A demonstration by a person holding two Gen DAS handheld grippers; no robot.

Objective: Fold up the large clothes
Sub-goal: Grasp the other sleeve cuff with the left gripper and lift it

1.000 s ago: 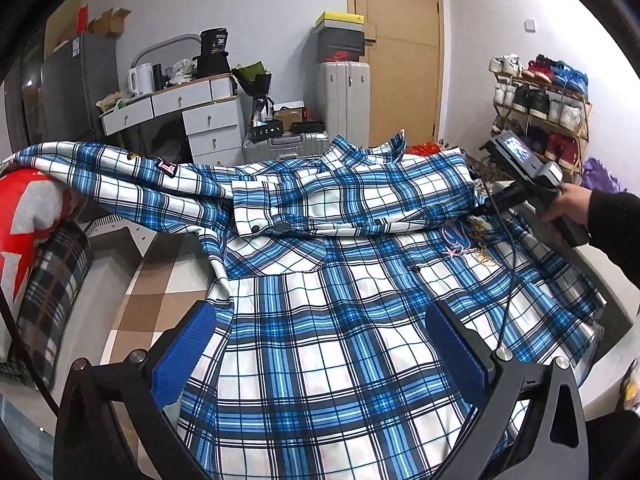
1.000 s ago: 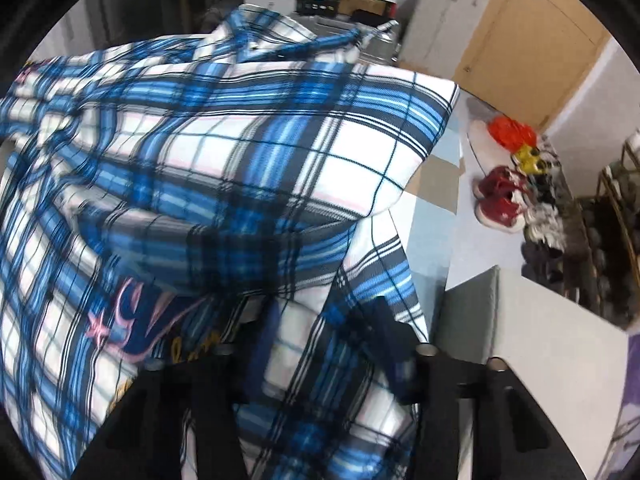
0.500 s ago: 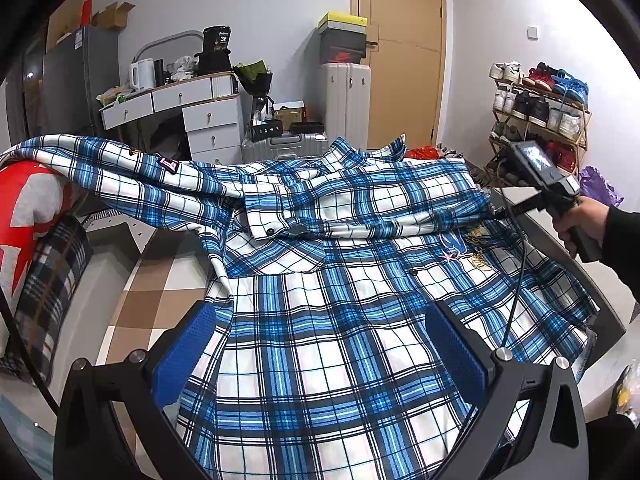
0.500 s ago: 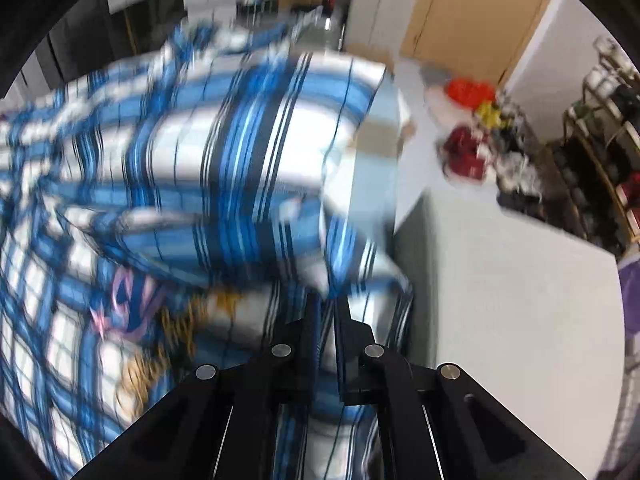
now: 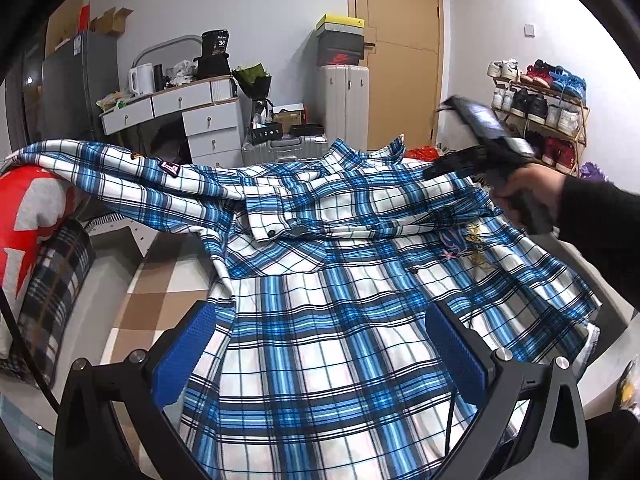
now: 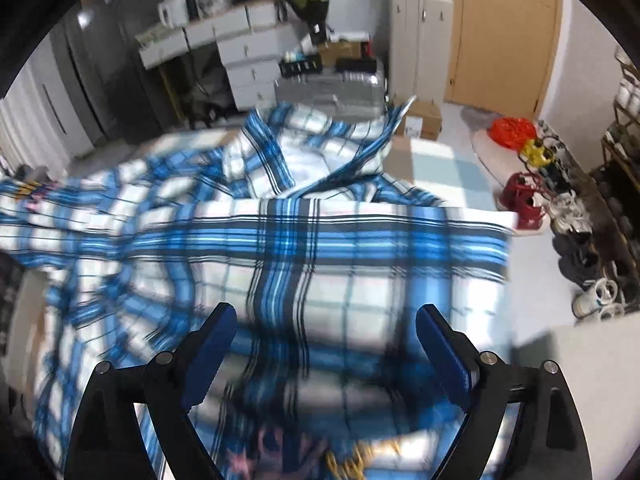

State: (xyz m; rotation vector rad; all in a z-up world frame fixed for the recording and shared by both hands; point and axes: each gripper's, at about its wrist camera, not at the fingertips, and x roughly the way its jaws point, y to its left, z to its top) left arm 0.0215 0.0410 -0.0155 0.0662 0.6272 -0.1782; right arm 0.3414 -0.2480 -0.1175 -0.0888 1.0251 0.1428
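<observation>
A large blue and white plaid shirt point(image 5: 320, 264) lies spread on the table, collar at the far end. One sleeve is folded across the chest; the other sleeve point(image 5: 132, 180) trails off to the left. My left gripper point(image 5: 320, 336) is open and empty above the shirt's lower part. My right gripper point(image 6: 324, 344) is open and empty above the folded sleeve point(image 6: 320, 240); it shows in the left wrist view point(image 5: 460, 160), held over the shirt's right shoulder. The right wrist view is blurred.
The grey table point(image 5: 616, 356) ends at the right. A red and grey cushion point(image 5: 28, 224) lies at the left. Behind stand a white drawer desk point(image 5: 200, 116), a silver suitcase point(image 5: 280, 148), a white cabinet point(image 5: 346, 108) and a shoe rack point(image 5: 540, 116).
My right gripper was shut on the shirt's right edge half a second ago; it has let go, opened and lifted toward the shoulder. The left gripper has hardly moved.
</observation>
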